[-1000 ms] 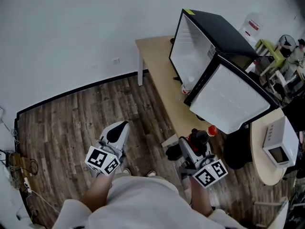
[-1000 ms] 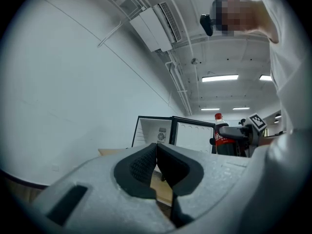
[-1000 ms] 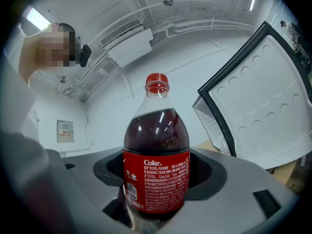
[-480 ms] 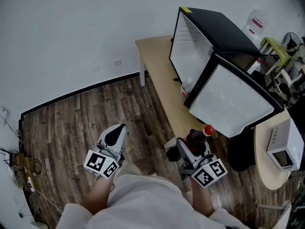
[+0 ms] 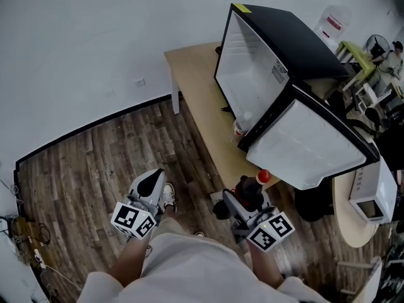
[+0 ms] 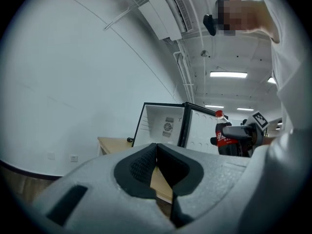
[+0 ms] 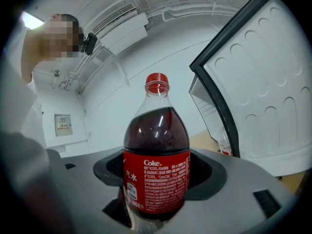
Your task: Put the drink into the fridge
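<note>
Fridge (image 5: 287, 40) stands open; small bottle (image 5: 240, 125) perhaps inside.

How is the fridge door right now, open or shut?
Open. The door stands swung out from the fridge, its white inner side and the fridge's white inside both showing.

The bottle (image 7: 156, 155) is glossy plastic, table (image 5: 191, 77) matt wood, floor (image 5: 95, 153) grained planks.
</note>
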`<state>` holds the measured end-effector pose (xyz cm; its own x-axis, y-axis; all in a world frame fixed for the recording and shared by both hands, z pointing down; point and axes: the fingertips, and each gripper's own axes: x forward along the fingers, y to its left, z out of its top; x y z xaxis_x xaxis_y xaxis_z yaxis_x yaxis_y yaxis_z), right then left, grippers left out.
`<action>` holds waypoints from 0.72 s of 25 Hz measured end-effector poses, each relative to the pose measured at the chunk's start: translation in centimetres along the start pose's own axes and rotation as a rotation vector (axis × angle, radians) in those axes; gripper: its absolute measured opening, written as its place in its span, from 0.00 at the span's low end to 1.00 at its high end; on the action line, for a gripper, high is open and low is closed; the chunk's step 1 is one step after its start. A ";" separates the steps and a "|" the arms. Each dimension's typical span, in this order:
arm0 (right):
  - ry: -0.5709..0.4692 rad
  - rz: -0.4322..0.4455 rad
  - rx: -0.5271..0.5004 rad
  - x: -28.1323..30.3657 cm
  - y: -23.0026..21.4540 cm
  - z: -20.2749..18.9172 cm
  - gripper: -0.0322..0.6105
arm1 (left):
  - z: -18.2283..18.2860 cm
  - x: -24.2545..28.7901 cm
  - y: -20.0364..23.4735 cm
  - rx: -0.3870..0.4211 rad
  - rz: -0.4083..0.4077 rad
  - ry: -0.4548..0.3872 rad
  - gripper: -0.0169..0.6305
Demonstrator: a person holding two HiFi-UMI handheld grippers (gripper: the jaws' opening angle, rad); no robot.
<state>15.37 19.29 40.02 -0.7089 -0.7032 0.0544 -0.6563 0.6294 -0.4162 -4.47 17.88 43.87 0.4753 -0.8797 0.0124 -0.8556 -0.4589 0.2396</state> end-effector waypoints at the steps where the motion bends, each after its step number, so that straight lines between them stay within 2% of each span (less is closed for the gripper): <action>1: 0.005 -0.015 -0.003 1.0 -0.6 0.1 0.53 | -0.1 1.4 0.8 -0.006 -0.020 0.004 0.05; 6: -0.008 -0.103 -0.007 7.9 -3.6 2.5 0.53 | 1.9 8.7 6.2 -0.013 -0.116 0.018 0.05; 11: -0.046 -0.156 -0.014 15.1 -5.0 5.3 0.53 | 4.4 14.3 11.1 0.003 -0.214 0.029 0.05; 18: -0.064 -0.217 -0.041 21.5 -7.0 7.7 0.53 | 5.6 20.4 14.1 -0.018 -0.298 0.041 0.05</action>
<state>6.69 -2.76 37.11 -0.5325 -0.8426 0.0802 -0.8027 0.4726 -0.3637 -7.97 -7.22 42.05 0.7128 -0.7010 -0.0220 -0.6738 -0.6931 0.2561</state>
